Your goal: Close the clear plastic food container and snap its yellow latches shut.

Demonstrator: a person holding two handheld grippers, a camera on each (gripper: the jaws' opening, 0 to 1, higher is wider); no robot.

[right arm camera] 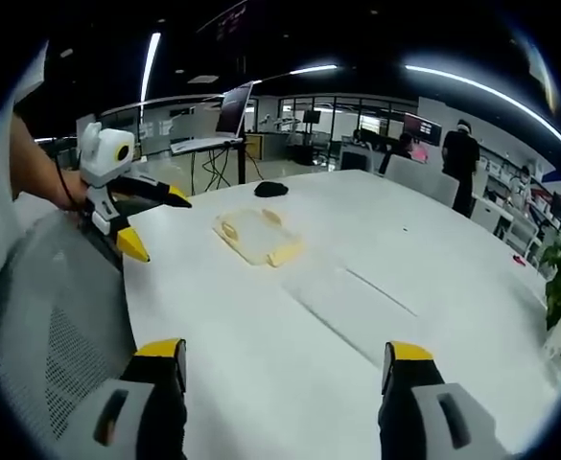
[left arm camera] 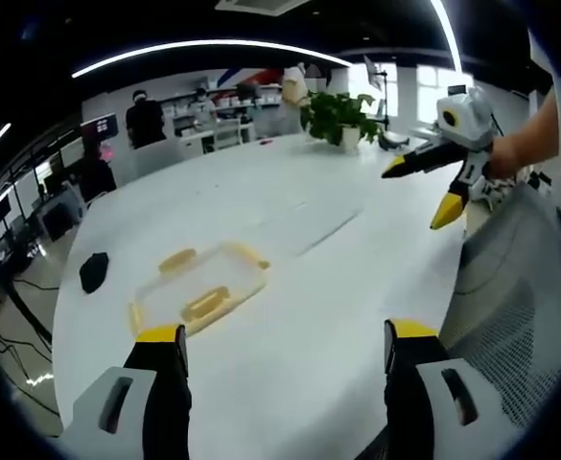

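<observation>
Left gripper view: the left gripper (left arm camera: 285, 359) is held above the near edge of a white table (left arm camera: 290, 287), its two yellow-tipped jaws spread wide with nothing between them. The container (left arm camera: 199, 287) lies flat on the table just beyond the left jaw, apart from both jaws. It is clear plastic with yellow latches (left arm camera: 205, 303) along its edges; the lid appears to sit on it, but whether the latches are snapped down cannot be told. A small black object (left arm camera: 94, 271) lies on the table to the left of the container. The right gripper (left arm camera: 424, 187) enters from the right, held by a hand (left arm camera: 510, 158) above the table's right side, well apart from the container; its yellow-tipped jaws stand apart and hold nothing. A grey mesh chair back (left arm camera: 525, 287) stands at the near right. A potted plant (left arm camera: 342, 117) sits at the table's far end. A person (left arm camera: 146, 120) stands at the far left.

Right gripper view: the right gripper (right arm camera: 285, 364) is over the table (right arm camera: 357, 287), jaws wide apart and empty. The container (right arm camera: 256, 236) lies farther out, left of centre, with the black object (right arm camera: 271, 189) beyond it. The left gripper (right arm camera: 151, 222) shows at the left, above the table edge, jaws parted, clear of the container. The chair back (right arm camera: 50, 316) is at the near left. A person (right arm camera: 462, 153) stands far right.
</observation>
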